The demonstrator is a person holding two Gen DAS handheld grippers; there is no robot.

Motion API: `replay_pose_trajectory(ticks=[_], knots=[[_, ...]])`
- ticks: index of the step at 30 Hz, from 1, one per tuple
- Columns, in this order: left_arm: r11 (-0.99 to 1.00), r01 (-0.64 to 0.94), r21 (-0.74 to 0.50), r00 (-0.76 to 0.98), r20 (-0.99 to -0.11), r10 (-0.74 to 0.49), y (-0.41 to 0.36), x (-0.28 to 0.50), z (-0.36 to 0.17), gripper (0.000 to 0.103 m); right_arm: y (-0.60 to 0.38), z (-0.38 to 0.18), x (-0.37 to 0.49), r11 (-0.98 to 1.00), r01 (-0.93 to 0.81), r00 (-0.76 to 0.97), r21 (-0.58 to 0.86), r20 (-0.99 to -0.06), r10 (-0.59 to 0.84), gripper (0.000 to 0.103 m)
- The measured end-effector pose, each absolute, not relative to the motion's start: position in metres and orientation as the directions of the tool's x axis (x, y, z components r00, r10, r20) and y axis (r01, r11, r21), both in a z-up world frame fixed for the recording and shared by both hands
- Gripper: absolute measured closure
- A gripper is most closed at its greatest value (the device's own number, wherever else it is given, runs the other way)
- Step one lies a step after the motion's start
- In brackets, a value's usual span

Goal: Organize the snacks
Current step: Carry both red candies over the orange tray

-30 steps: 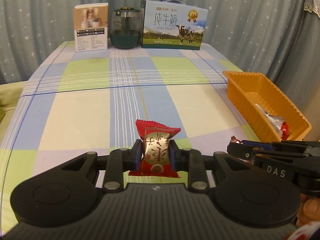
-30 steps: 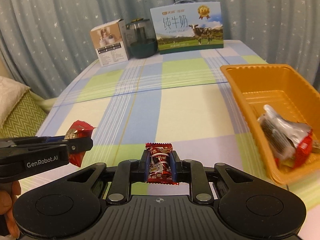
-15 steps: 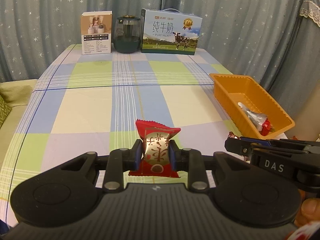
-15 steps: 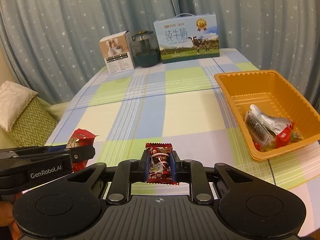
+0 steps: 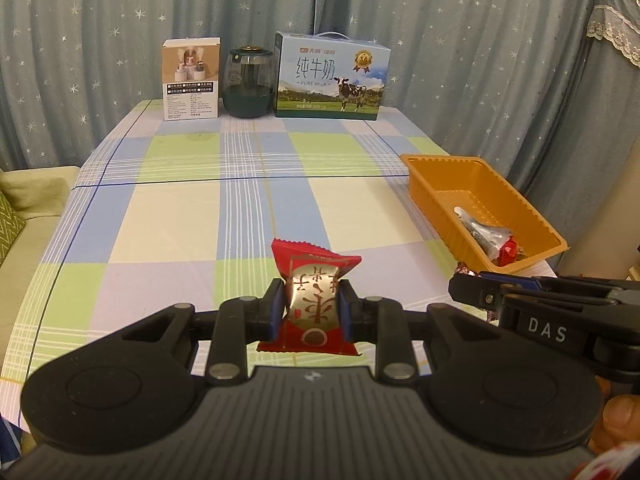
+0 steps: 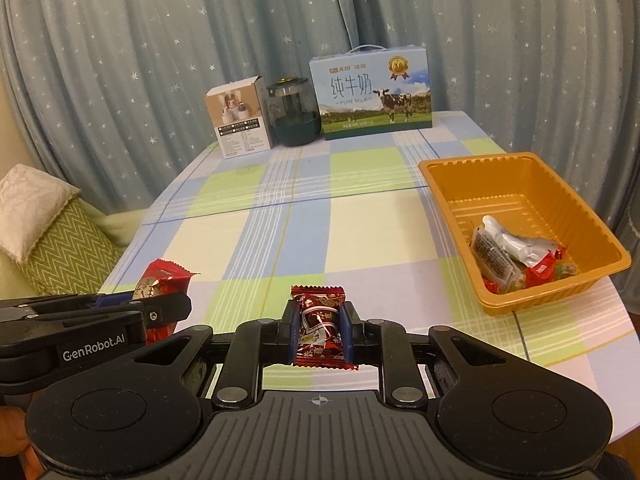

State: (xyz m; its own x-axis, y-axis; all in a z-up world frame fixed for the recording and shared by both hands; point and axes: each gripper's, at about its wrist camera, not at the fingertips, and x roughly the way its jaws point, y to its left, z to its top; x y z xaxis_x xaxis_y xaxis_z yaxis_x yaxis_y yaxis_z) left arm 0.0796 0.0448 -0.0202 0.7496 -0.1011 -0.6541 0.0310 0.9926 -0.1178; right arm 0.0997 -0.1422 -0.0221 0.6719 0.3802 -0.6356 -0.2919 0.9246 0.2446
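Note:
My left gripper (image 5: 312,312) is shut on a red snack packet with a gold label (image 5: 314,298), held upright above the near part of the checked tablecloth. My right gripper (image 6: 319,328) is shut on a smaller dark red candy wrapper (image 6: 319,322). Each gripper shows at the edge of the other's view: the right gripper (image 5: 464,286) low on the right, the left gripper (image 6: 176,306) low on the left with its red packet (image 6: 160,280). An orange tray (image 6: 452,196) on the table's right side holds several wrapped snacks (image 6: 504,248) at its near end.
At the table's far edge stand a white product box (image 5: 191,80), a dark glass jar (image 5: 249,84) and a blue milk carton box (image 5: 332,76). Starred curtains hang behind. A sofa with a green zigzag cushion (image 6: 60,248) lies left of the table.
Both grippers have risen and drawn back from the table with their snacks still held. More of the table and the whole tray now show.

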Motion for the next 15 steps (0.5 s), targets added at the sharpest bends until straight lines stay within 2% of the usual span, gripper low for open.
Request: replay_pose_trajectory(ticks=[15], knots=[[0.986, 0.103, -0.128, 0.741, -0.652, -0.163, 0.004, 0.076, -0.017, 0.078, -0.179, -0.017, 0.087, 0.952, -0.222, 0.702, 0.210, -0.644, 0.305, 0.082]])
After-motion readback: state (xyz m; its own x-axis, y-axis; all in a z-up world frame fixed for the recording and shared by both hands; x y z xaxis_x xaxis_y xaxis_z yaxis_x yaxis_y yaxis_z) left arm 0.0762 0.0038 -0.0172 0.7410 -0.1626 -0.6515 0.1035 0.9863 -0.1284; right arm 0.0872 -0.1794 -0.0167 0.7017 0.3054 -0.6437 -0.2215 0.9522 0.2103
